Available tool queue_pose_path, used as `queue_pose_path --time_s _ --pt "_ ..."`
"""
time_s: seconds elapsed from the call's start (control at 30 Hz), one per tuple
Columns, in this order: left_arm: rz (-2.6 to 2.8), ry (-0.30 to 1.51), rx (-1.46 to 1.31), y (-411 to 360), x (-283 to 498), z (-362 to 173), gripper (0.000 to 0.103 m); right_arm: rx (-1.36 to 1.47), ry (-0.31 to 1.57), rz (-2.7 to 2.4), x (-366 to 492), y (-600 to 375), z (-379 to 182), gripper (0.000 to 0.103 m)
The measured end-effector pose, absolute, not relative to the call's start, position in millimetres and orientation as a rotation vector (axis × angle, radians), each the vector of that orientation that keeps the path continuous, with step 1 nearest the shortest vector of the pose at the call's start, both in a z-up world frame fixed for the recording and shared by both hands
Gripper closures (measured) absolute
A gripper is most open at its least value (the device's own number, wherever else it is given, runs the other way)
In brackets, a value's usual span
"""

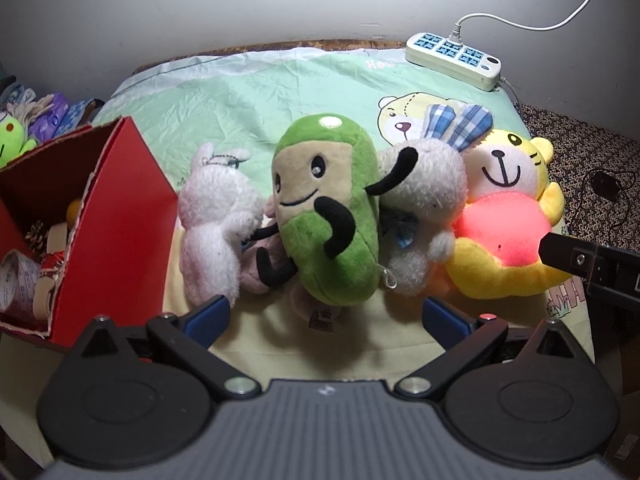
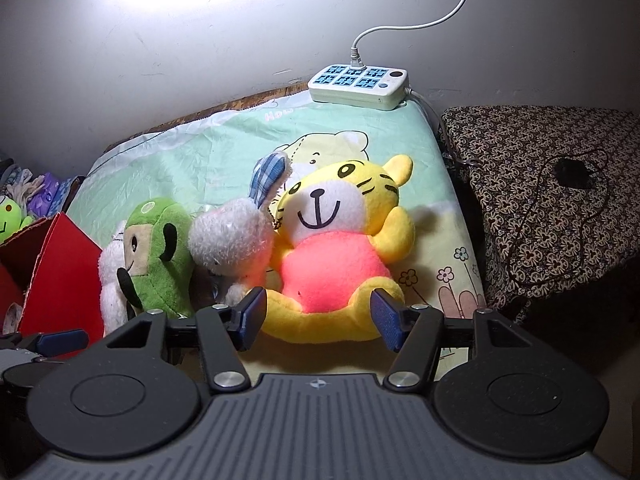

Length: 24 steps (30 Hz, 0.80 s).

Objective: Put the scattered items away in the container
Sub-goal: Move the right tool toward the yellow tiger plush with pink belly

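Four plush toys beside a red box (image 1: 120,216)
Green bean (image 1: 326,212), two white rabbits (image 1: 216,216) (image 1: 424,192), yellow tiger (image 1: 508,216) pressed together in a row

From my left wrist view, four plush toys lie in a row across the bedsheet (image 1: 248,92). The bean-shaped plush (image 1: 326,216) sits at centre. A fluffy rabbit (image 1: 216,216) touches it at 9 o'clock; a second rabbit with checked ears (image 1: 432,184) touches it at 3 o'clock. The tiger plush (image 1: 506,216) lies against that rabbit, farther toward 3 o'clock. The cardboard box (image 1: 120,216) stands at 9 o'clock of the row, just beside the fluffy rabbit, with small items inside. A power strip (image 1: 454,60) rests on the sheet's far edge at 1 o'clock, near the wall (image 1: 240,4). A side table (image 2: 560,184) stands at 3 o'clock of the bed.
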<state>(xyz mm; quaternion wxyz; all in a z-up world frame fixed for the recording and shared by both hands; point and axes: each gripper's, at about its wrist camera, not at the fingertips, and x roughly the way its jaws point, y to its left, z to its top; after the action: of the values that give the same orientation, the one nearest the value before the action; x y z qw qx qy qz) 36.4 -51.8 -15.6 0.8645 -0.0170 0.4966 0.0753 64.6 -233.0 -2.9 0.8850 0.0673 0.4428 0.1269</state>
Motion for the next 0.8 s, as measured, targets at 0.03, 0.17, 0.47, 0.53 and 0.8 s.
queue_pose_path --time_s 0.03,0.17,0.47,0.53,0.8 --pt "0.156 1.043 -0.032 -52.8 37.3 -16.4 0.001 0.143 0.924 0.270 65.6 -232.7 -3.8 0.044" --pt "0.156 1.052 -0.030 -55.2 40.1 -18.9 0.001 0.137 0.928 0.280 68.3 -233.1 -6.2 0.044" --pt "0.181 1.046 -0.015 -56.1 40.9 -19.6 0.001 0.142 0.939 0.286 71.2 -236.4 -9.2 0.044" --pt "0.181 1.045 -0.015 -56.1 40.4 -19.7 0.001 0.139 0.938 0.286 71.8 -236.4 -8.6 0.044" --pt "0.203 1.050 0.002 -56.3 39.2 -21.3 0.001 0.143 0.940 0.280 71.7 -237.4 -9.9 0.044"
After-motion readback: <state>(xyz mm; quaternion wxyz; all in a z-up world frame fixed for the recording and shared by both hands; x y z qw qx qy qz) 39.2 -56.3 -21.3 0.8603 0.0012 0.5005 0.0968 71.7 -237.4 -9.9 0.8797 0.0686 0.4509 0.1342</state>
